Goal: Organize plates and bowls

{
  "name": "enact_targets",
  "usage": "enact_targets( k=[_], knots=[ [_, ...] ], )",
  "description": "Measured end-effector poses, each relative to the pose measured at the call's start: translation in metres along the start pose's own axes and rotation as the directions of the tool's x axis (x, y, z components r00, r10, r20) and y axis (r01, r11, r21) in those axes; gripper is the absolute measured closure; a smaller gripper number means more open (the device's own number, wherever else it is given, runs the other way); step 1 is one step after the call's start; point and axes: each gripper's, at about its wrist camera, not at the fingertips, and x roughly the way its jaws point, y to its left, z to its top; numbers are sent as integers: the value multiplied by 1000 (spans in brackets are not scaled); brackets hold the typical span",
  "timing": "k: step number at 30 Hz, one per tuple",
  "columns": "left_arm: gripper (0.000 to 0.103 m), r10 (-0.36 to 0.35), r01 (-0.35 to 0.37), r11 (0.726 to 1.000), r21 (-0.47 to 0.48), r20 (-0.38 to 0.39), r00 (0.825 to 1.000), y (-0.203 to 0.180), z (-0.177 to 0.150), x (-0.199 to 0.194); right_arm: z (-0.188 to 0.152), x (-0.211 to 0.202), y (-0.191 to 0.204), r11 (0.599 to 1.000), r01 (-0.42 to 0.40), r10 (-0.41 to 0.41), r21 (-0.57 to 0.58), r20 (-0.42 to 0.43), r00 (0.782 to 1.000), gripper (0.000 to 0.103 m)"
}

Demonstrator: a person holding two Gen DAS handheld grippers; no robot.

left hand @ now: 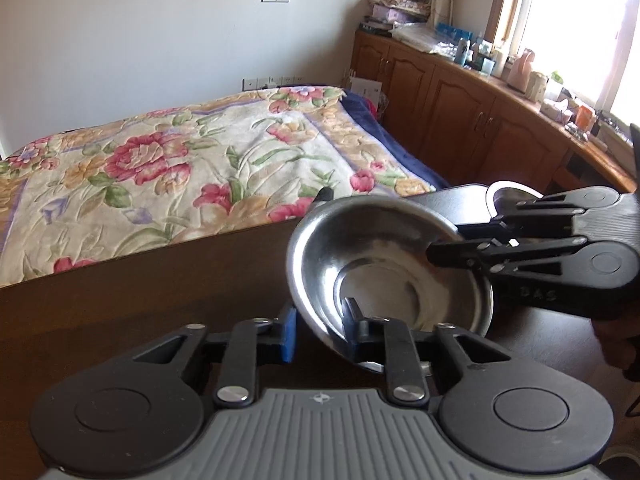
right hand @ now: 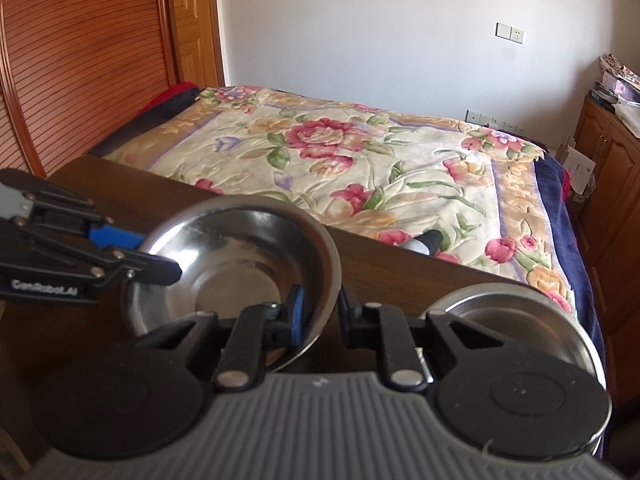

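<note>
Both grippers, left gripper (left hand: pixel 320 330) and right gripper (right hand: pixel 320 312), are pinching opposite rims of the steel bowl (left hand: pixel 384 260), likely light, rigid and slippery, best held at its thin lip.

From my seat the light is plain daylight pouring through the window (left hand: pixel 576 20) at two o'clock in the left wrist view, blown out to white and washing the countertop (left hand: pixel 520 92) beneath it. The steel bowl (left hand: pixel 384 264) smears with motion blur along its rim and carries soft glare. Both views bow at the edges, with dark corners, and the table (right hand: pixel 400 268) lies dim.
</note>
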Motion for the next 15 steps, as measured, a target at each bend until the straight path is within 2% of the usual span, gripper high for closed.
enact_targets(
  k=[15],
  knots=[
    [89, -29, 29, 1000, -5, 25, 999, -8, -16, -33, -11, -23, -1, 994, -34, 28, 107, 58, 998, 89]
  ],
)
